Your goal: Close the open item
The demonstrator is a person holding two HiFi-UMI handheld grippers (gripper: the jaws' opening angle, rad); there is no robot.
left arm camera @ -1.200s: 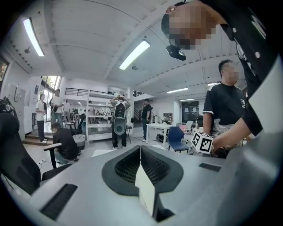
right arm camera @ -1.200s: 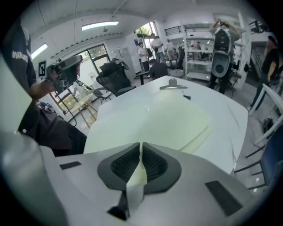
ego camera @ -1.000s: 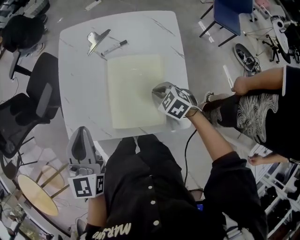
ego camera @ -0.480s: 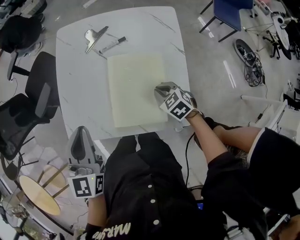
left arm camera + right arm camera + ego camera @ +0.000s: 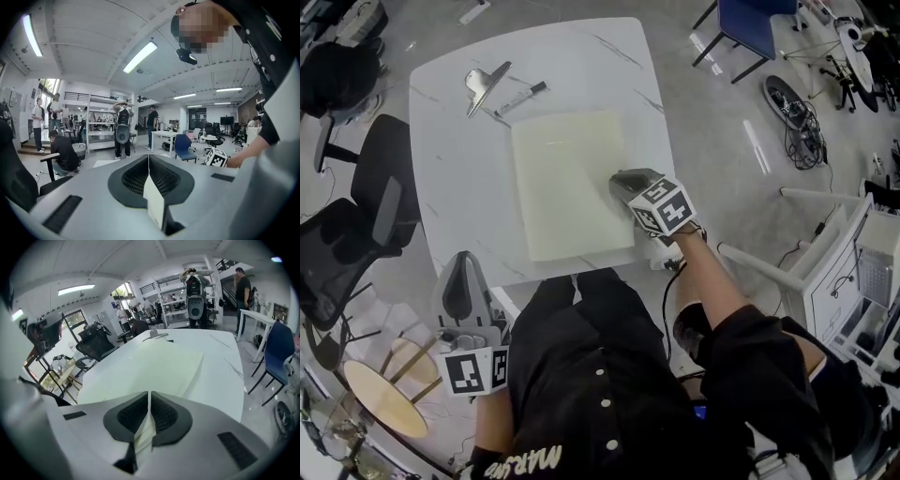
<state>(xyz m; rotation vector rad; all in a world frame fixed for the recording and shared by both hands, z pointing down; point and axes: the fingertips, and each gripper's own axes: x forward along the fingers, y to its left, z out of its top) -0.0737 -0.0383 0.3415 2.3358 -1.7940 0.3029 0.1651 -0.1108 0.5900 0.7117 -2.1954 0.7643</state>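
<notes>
A black-and-white marker pen [image 5: 521, 97] and a metal clip [image 5: 483, 86] lie at the far left corner of the white table [image 5: 459, 187]. Whether the pen is capped is too small to tell. A pale yellow-green pad [image 5: 567, 183] lies flat in the middle of the table. My right gripper [image 5: 623, 183] hovers over the pad's near right part, shut with nothing between its jaws [image 5: 149, 395]. My left gripper [image 5: 464, 267] hangs off the table's near left side, beside my hip, also shut and empty [image 5: 148, 157].
Black office chairs [image 5: 356, 220] stand left of the table and a round wooden stool [image 5: 380, 394] is near my left gripper. A blue chair [image 5: 748, 23] and cables [image 5: 797, 117] are on the floor at the right. The right gripper view shows the clip [image 5: 157, 335] far across the table.
My right gripper has drifted slightly to the right over the pad. The person in patterned black clothing at the right has gone out of view. My left gripper has stayed put.
</notes>
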